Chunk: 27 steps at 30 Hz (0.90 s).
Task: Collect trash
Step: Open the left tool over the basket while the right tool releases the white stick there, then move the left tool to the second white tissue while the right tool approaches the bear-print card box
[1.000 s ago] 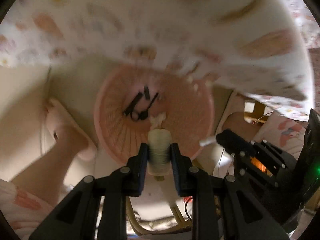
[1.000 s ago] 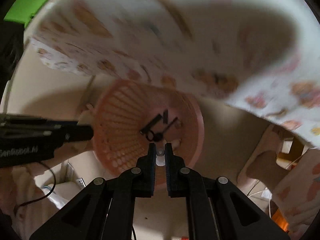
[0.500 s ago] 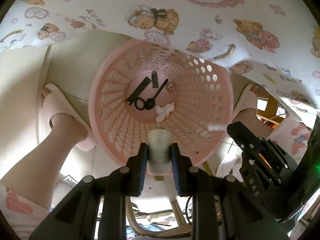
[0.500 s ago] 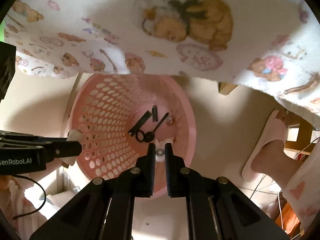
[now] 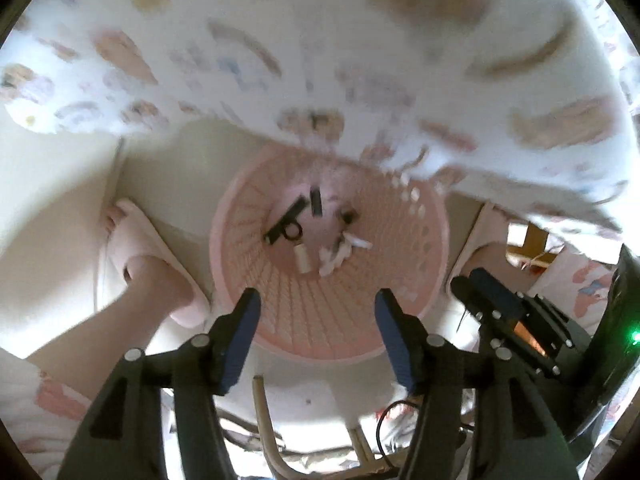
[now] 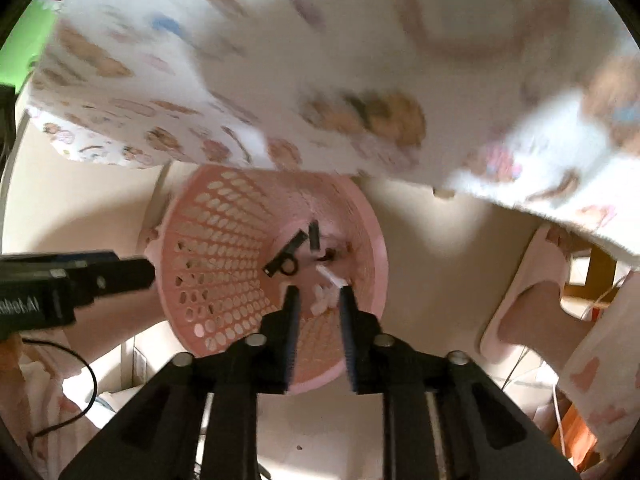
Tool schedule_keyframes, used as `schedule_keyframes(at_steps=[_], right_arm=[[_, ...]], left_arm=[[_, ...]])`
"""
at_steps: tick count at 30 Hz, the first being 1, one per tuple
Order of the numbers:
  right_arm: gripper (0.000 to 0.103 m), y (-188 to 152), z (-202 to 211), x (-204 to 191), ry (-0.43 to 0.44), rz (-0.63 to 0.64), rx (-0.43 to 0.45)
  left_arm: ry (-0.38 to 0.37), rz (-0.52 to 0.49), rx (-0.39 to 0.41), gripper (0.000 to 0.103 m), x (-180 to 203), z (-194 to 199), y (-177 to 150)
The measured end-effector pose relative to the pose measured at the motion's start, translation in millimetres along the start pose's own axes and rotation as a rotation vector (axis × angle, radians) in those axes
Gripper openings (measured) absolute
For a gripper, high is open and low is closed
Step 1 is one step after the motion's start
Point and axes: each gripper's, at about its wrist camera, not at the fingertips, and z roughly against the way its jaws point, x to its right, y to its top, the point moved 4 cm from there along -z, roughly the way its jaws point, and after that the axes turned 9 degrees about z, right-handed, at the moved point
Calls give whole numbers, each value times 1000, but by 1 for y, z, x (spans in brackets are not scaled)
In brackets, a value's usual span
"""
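Under a bear-print cloth (image 5: 320, 60), on pale floor, the pink basket (image 5: 240, 280) holds black scraps (image 5: 294, 220) and white scraps (image 5: 340, 250). Above it, left gripper (image 5: 318, 308) and right gripper (image 6: 318, 304) hang with jaws apart, empty; remaining trash isn't visible.

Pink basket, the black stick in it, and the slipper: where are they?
pink basket (image 5: 344, 320), left wrist view, near inner wall.
black stick (image 5: 316, 202), left wrist view, its middle.
slipper (image 5: 138, 236), left wrist view, its upper strap.
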Motion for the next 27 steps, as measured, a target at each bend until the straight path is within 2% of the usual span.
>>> schedule_keyframes(at_steps=[4, 7, 12, 13, 15, 17, 19, 22, 24, 27], right_arm=[[24, 6, 27, -9, -17, 25, 83], [24, 12, 59, -16, -37, 51, 195], [27, 19, 112, -23, -73, 73, 401], [30, 19, 122, -21, -77, 67, 449], [56, 16, 140, -13, -112, 30, 552], [58, 15, 155, -4, -144, 3, 613], [61, 19, 167, 2, -164, 1, 646], [74, 21, 184, 11, -192, 11, 715], [90, 21, 193, 14, -241, 18, 777], [90, 26, 199, 16, -264, 45, 812]], left_arm=[[36, -30, 165, 67, -3, 39, 4], [60, -68, 301, 73, 1, 68, 4], [7, -124, 448, 87, 9, 106, 2], [6, -130, 489, 94, 10, 114, 2], [45, -129, 579, 97, 11, 128, 2], [54, -141, 647, 102, 14, 138, -3], [39, -164, 707, 103, 16, 147, -5], [32, -205, 895, 103, 18, 161, -12], [57, -238, 991, 103, 24, 169, -16], [68, -271, 1009, 103, 31, 170, -16]])
